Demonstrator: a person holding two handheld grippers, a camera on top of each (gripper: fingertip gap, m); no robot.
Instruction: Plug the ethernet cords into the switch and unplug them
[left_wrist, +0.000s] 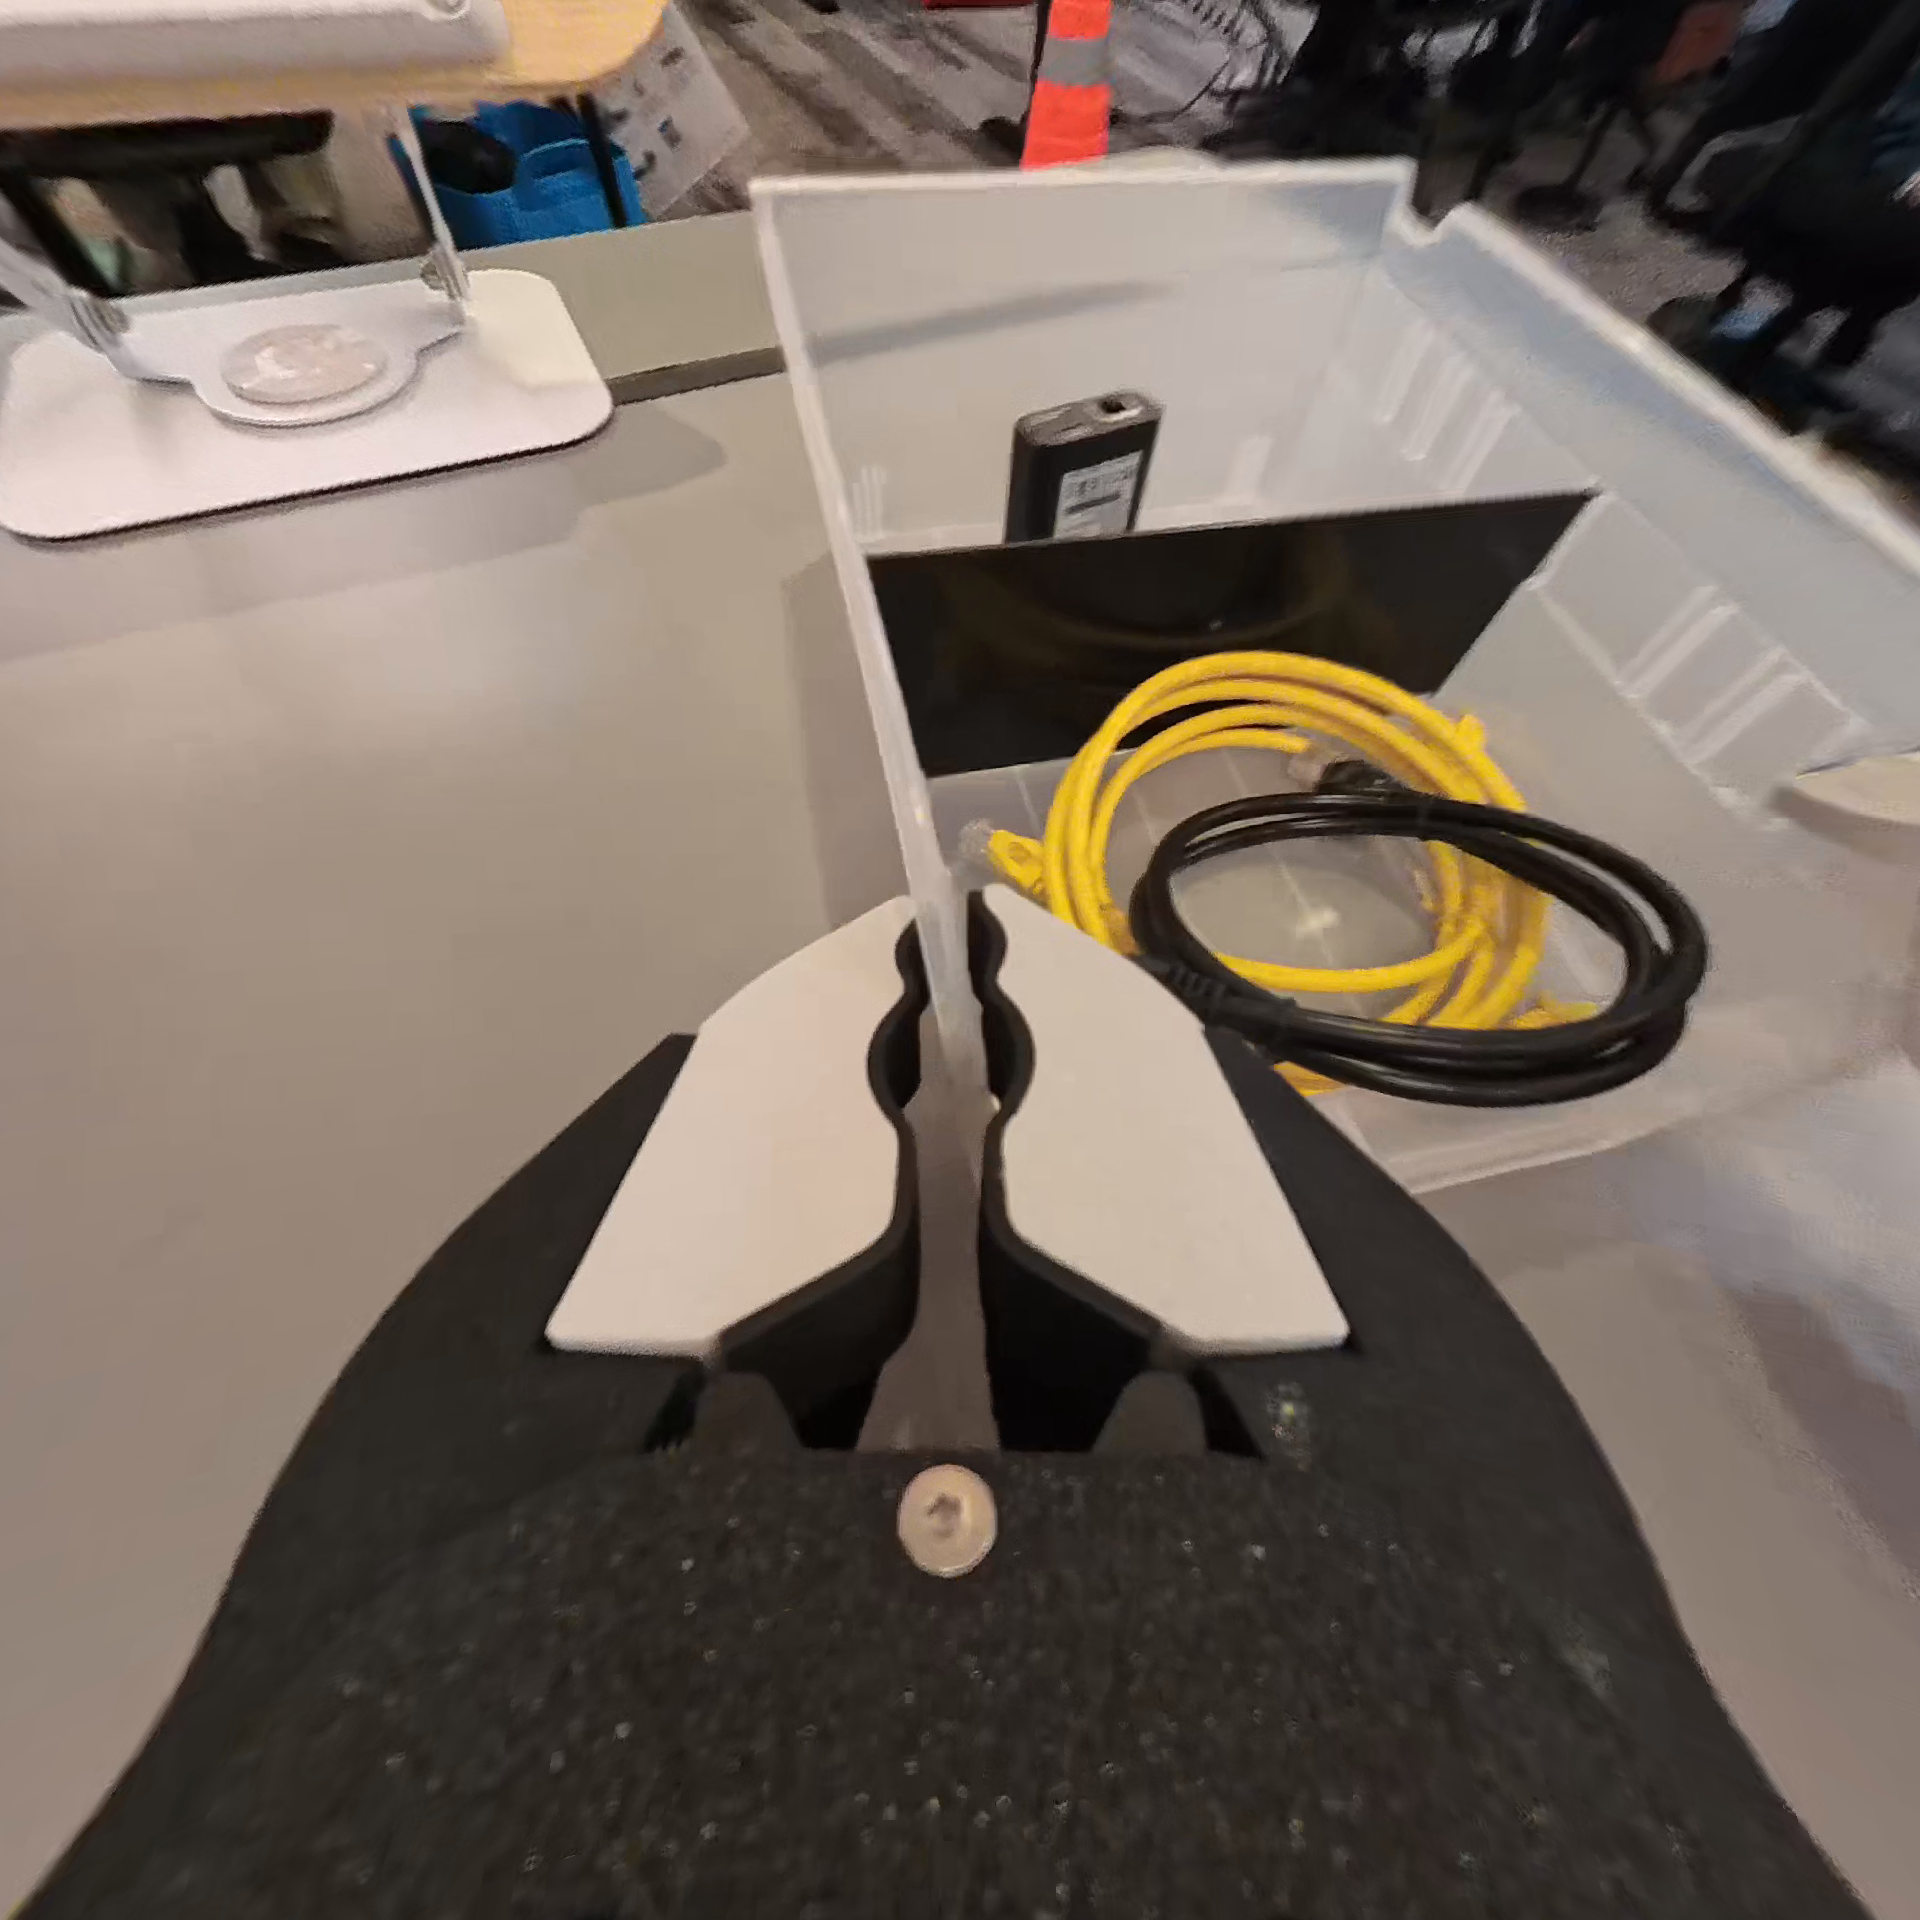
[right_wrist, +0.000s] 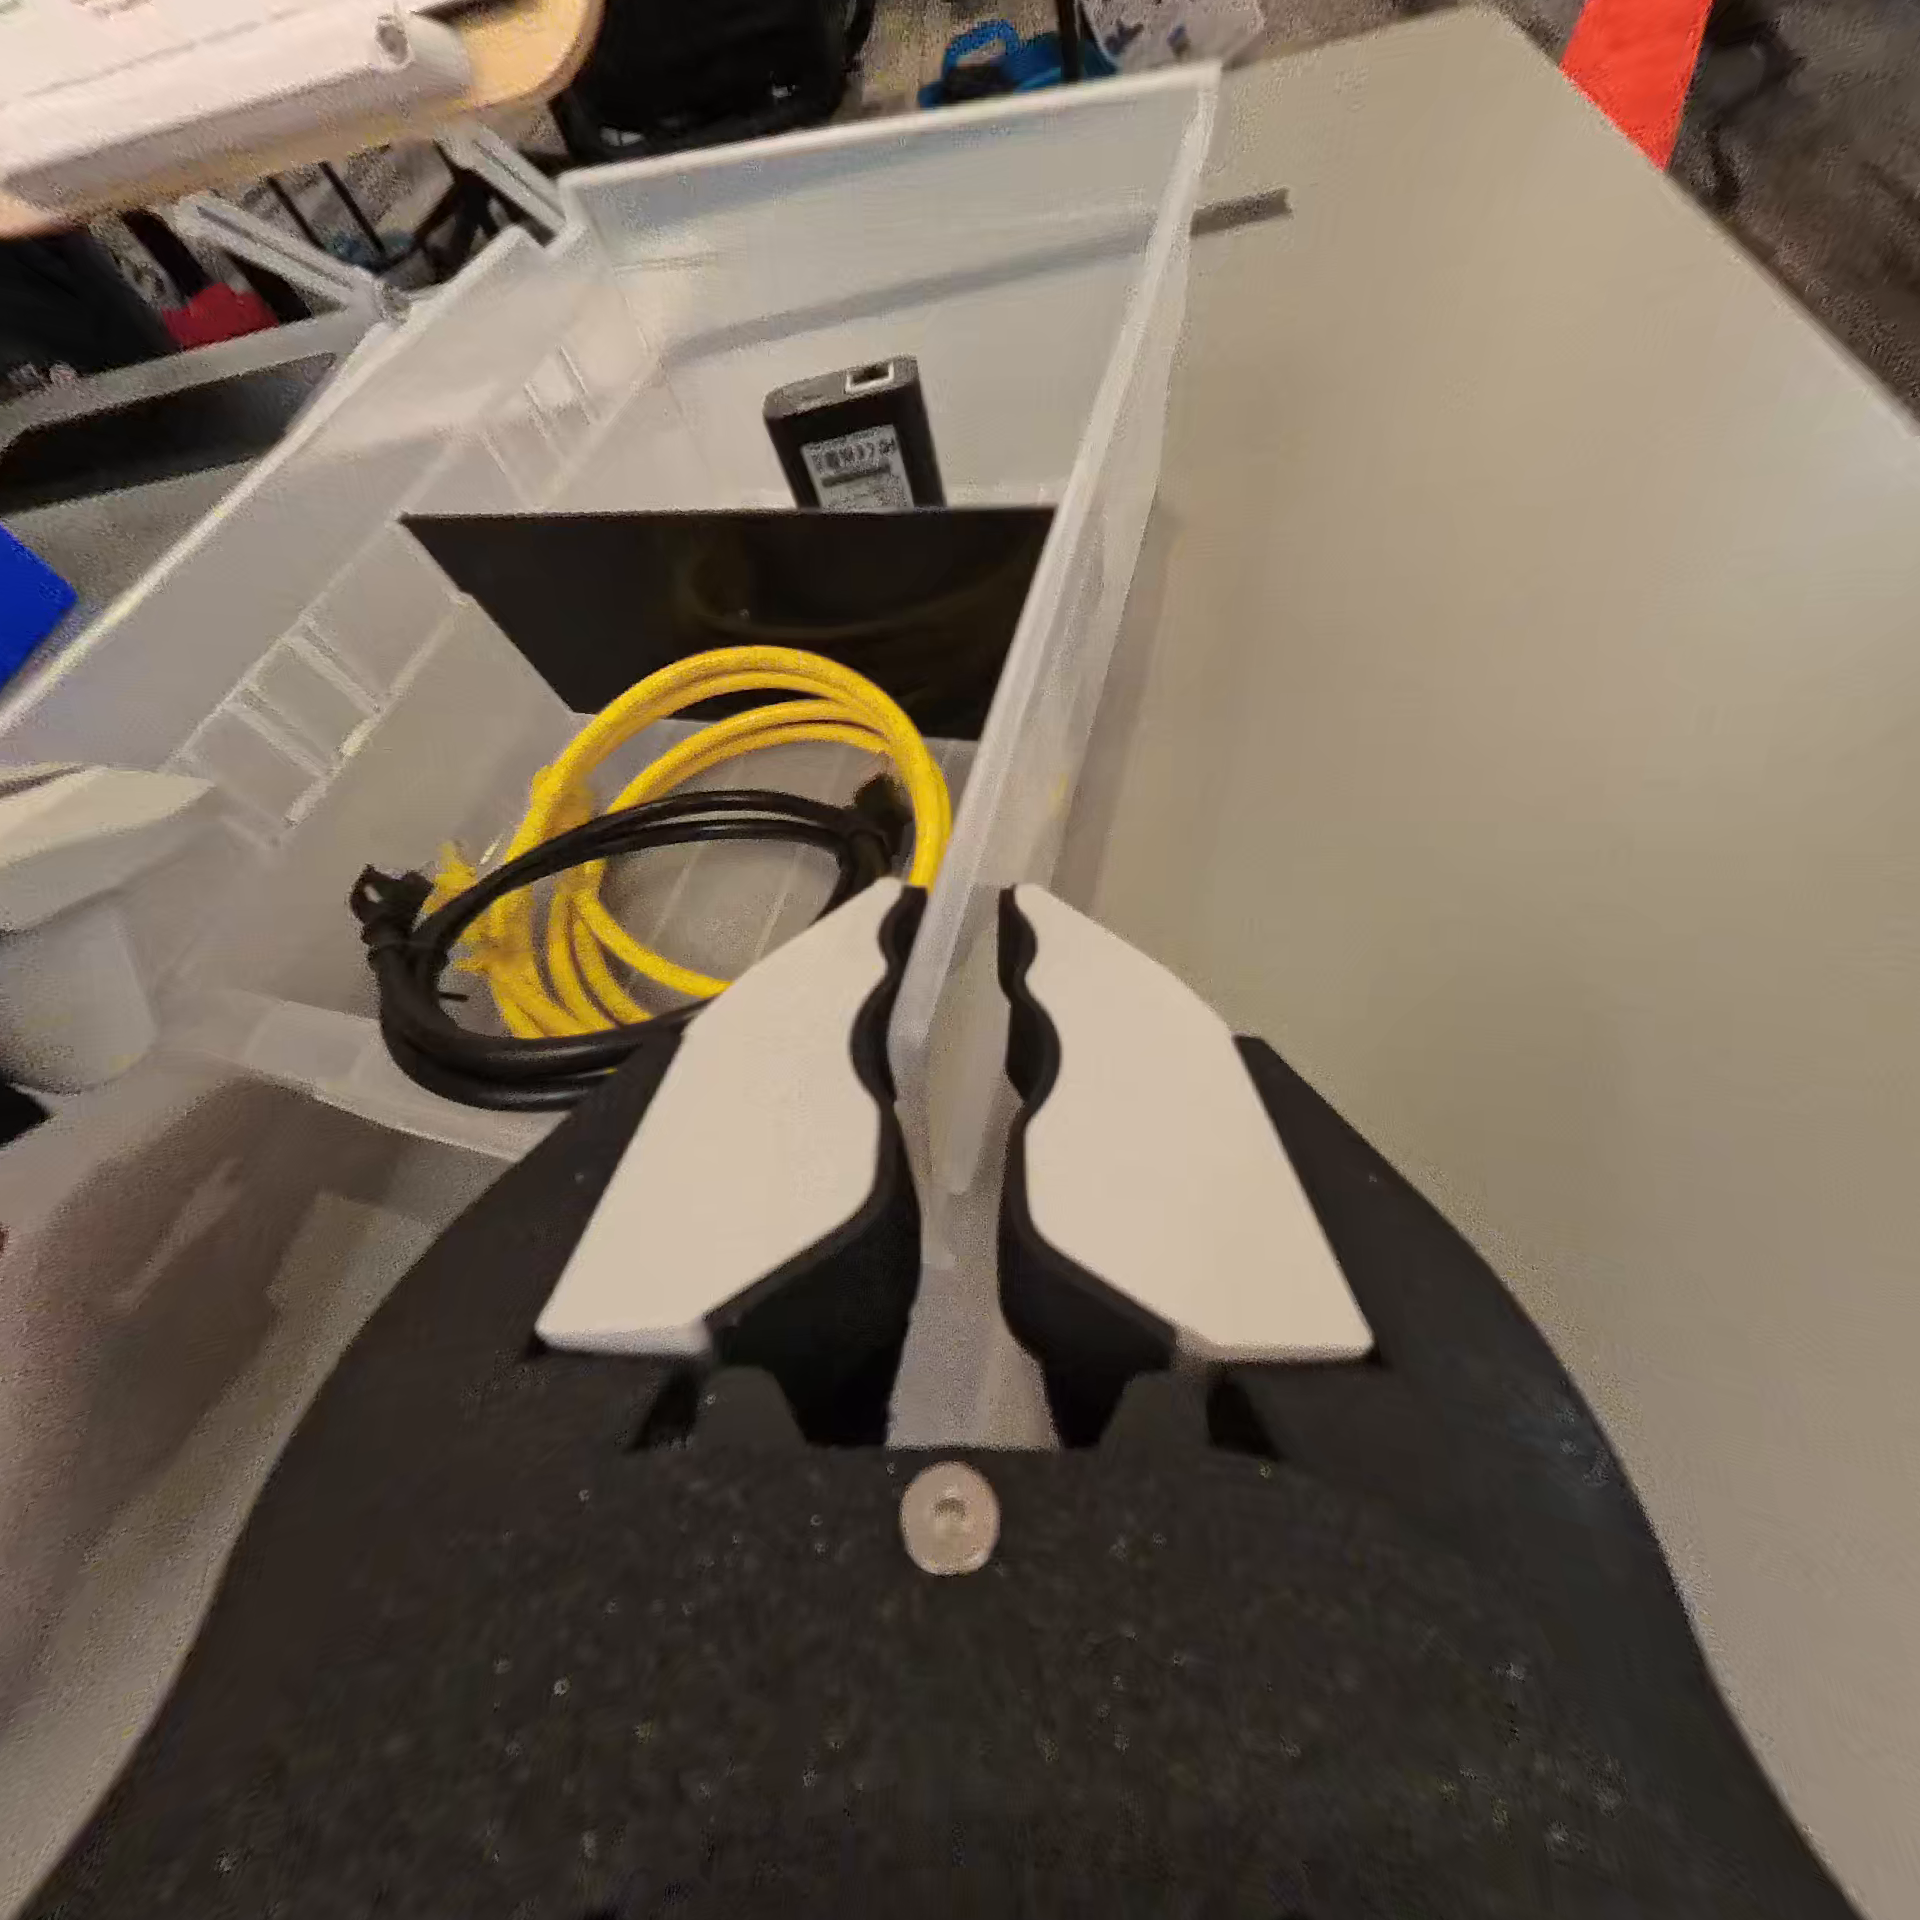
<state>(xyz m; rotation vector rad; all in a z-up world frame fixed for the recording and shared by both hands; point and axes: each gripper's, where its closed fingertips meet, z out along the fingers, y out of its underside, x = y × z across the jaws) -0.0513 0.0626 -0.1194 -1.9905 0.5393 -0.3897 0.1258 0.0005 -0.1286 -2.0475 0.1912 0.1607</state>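
Observation:
A clear plastic bin (left_wrist: 1143, 291) stands on the grey table (left_wrist: 416, 831). In it lie coiled yellow ethernet cords (left_wrist: 1101, 790) and a coiled black cable (left_wrist: 1652, 935). Behind a black divider panel (left_wrist: 1195, 623) a small black device (left_wrist: 1081, 468) with a port on top stands upright. My left gripper (left_wrist: 948, 904) is shut on the bin's left wall (left_wrist: 831, 468) at its near end. My right gripper (right_wrist: 956, 894) is shut on the bin's right wall (right_wrist: 1101, 520), whose rim sits between the pads. The cords (right_wrist: 727, 675), cable (right_wrist: 436, 1029) and device (right_wrist: 852, 436) show in the right wrist view too.
A white stand base (left_wrist: 291, 416) sits on the table at the far left. An orange cone (left_wrist: 1070, 83) and dark clutter stand on the floor beyond the table. Bare table (right_wrist: 1507, 727) lies right of the bin.

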